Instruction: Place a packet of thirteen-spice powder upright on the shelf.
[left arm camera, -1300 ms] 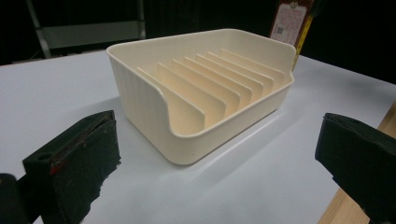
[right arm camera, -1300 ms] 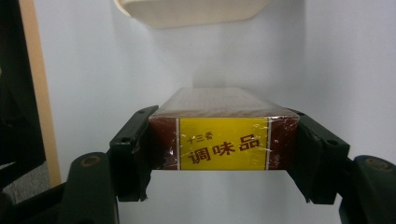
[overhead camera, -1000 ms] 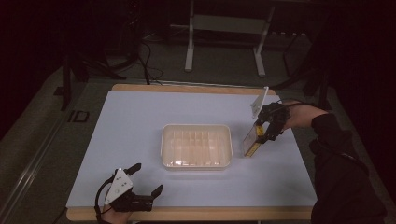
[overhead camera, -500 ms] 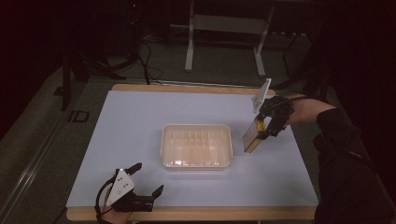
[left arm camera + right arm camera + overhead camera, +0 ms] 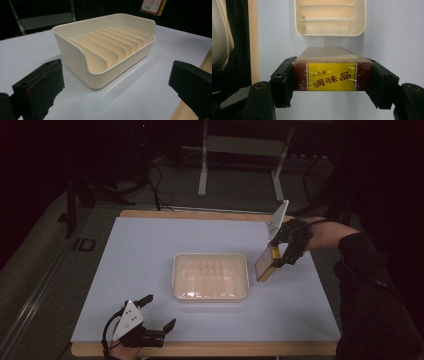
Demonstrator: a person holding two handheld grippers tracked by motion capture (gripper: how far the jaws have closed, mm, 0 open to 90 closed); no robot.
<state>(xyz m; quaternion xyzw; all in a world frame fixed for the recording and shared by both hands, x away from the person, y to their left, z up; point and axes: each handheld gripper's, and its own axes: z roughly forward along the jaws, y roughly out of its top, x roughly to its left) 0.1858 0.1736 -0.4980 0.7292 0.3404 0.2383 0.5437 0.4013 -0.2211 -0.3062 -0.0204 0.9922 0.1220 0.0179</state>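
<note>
A cream slotted rack (image 5: 211,276) sits at the middle of the white table. Just off its right end, my right gripper (image 5: 278,256) is shut on a flat box (image 5: 265,262) with a red and yellow label, held tilted above the table. In the right gripper view the box (image 5: 332,75) is clamped between both jaws of the right gripper (image 5: 332,83), its far end towards the rack (image 5: 329,17). My left gripper (image 5: 157,312) rests open near the table's front left edge. The left gripper (image 5: 115,85) has its jaws wide apart, the rack (image 5: 105,47) lying ahead of them.
The white table top (image 5: 150,250) has a wooden rim (image 5: 200,349) along the front. A metal stand (image 5: 240,150) and cables (image 5: 155,185) lie on the floor beyond the far edge. A dark sleeve (image 5: 370,285) comes in along the right side.
My right gripper has lifted the box a little and drawn it slightly away from the front edge, beside the rack. The left gripper has stayed in place.
</note>
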